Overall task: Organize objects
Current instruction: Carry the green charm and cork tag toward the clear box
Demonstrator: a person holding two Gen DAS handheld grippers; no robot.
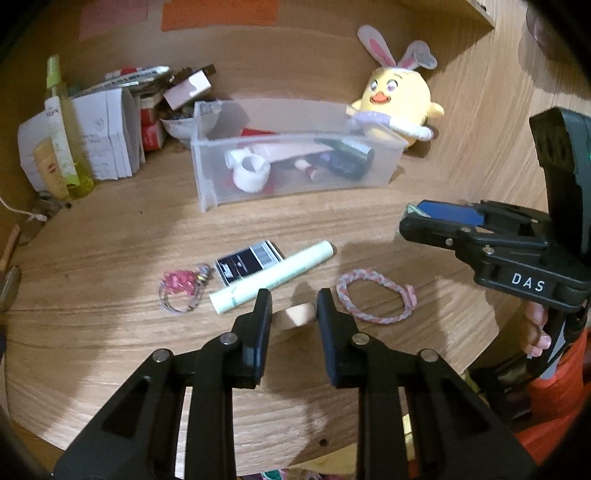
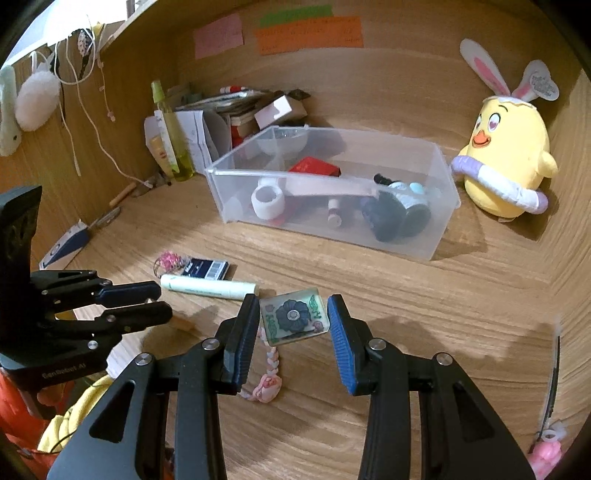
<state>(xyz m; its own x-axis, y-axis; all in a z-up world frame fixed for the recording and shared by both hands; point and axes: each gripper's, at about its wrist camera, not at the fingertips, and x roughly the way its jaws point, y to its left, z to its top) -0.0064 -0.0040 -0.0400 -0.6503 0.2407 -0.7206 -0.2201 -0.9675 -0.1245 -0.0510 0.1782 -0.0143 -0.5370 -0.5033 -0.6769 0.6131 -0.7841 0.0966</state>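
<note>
A clear plastic bin (image 1: 295,184) (image 2: 436,236) on the wooden desk holds a white tape roll, a red box and dark items. My left gripper (image 1: 293,301) stands around a small beige ring (image 1: 295,315) on the desk; I cannot tell whether the pads touch it. My right gripper (image 2: 293,317) is shut on a square glass tile with a dark flower (image 2: 293,316), held above the desk; it shows at right in the left wrist view (image 1: 417,218). On the desk lie a pale green tube (image 1: 273,277) (image 2: 208,287), a black card pack (image 1: 249,264) (image 2: 207,268), a pink bead charm (image 1: 181,286) (image 2: 168,260) and a braided bracelet (image 1: 376,301) (image 2: 271,362).
A yellow plush chick (image 1: 397,99) (image 2: 506,155) sits right of the bin. Boxes, a green spray bottle (image 1: 64,125) (image 2: 170,133) and clutter stand at the back left. Sticky notes (image 2: 310,33) are on the back wall. A cable (image 2: 92,122) hangs at left.
</note>
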